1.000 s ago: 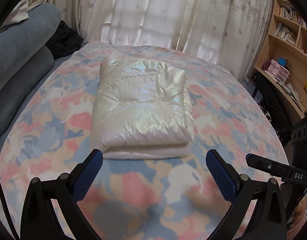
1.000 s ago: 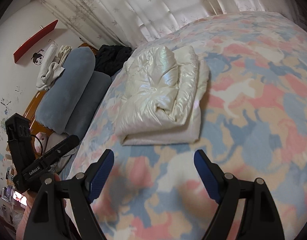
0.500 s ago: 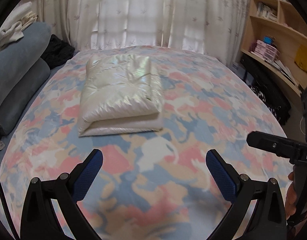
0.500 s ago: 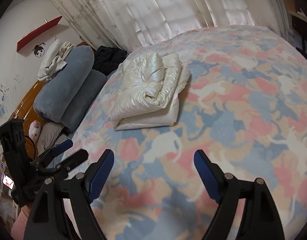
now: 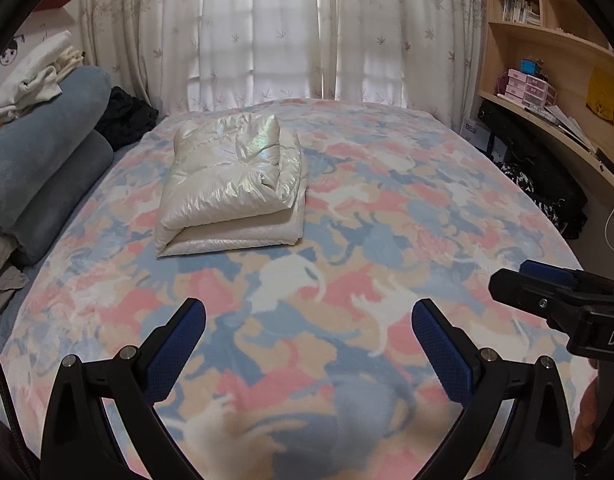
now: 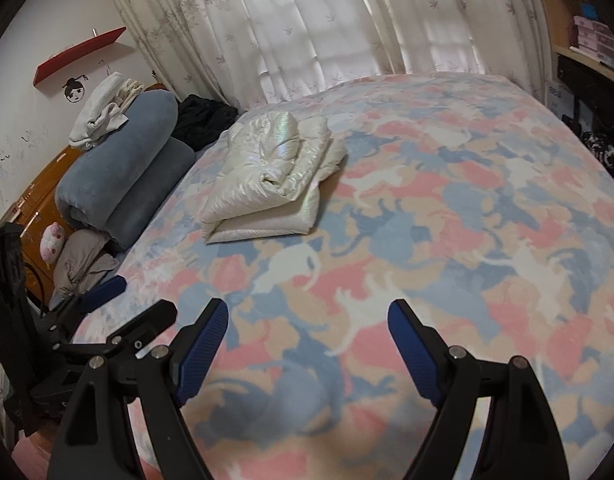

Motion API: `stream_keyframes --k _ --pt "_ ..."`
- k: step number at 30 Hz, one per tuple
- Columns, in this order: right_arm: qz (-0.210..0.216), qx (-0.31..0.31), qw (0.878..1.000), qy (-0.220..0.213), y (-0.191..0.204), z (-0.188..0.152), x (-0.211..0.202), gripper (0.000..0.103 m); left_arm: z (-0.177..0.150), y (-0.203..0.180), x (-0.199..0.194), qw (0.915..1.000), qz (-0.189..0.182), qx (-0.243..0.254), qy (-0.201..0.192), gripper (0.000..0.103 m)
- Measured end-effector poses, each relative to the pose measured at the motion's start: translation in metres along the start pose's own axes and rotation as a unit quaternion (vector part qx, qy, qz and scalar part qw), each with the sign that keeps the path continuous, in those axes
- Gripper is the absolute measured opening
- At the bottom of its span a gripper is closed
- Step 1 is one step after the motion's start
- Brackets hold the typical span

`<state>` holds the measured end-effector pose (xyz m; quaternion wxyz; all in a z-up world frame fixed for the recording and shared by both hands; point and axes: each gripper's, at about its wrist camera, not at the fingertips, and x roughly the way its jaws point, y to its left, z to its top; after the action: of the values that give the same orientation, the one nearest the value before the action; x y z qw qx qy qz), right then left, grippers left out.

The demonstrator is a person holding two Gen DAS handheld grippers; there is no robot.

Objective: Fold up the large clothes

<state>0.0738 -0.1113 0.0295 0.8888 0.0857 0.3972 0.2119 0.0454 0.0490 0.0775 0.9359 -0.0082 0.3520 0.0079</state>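
A shiny cream-white puffer jacket lies folded into a thick bundle on the bed, left of centre; it also shows in the right wrist view. My left gripper is open and empty, held above the bed's near end, well short of the jacket. My right gripper is open and empty too, also far back from the jacket. The right gripper shows at the right edge of the left wrist view; the left gripper shows at the left of the right wrist view.
The bed has a pink, blue and beige patterned blanket. Rolled grey-blue bedding with white cloth on top lies along its left side, with a black garment behind. A wooden bookshelf and desk stand right. Curtains hang behind.
Both grippers have pulled back and up from the folded jacket, which now sits farther away and smaller in both views. Both stay open. The jacket has not moved.
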Motion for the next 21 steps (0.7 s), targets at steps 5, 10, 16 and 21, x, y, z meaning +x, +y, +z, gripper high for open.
stream_keyframes --k 5,10,16,21 --pt "-0.028 -0.001 1.0 -0.005 -0.01 -0.009 -0.011 0.083 -0.007 -0.011 -0.002 0.9998 0.019 -0.005 0.006 0.102" --pt "-0.059 -0.007 0.998 -0.01 -0.016 -0.02 -0.02 0.089 -0.018 -0.017 0.0 0.9991 0.027 -0.025 0.022 0.102" --pt "-0.086 -0.021 0.996 -0.025 -0.015 -0.036 -0.033 0.09 -0.038 -0.023 -0.003 0.9982 0.02 -0.049 0.029 0.102" --pt "-0.1 -0.021 0.994 -0.038 -0.013 -0.054 -0.045 0.09 -0.053 -0.027 -0.006 0.9968 0.015 -0.069 0.036 0.102"
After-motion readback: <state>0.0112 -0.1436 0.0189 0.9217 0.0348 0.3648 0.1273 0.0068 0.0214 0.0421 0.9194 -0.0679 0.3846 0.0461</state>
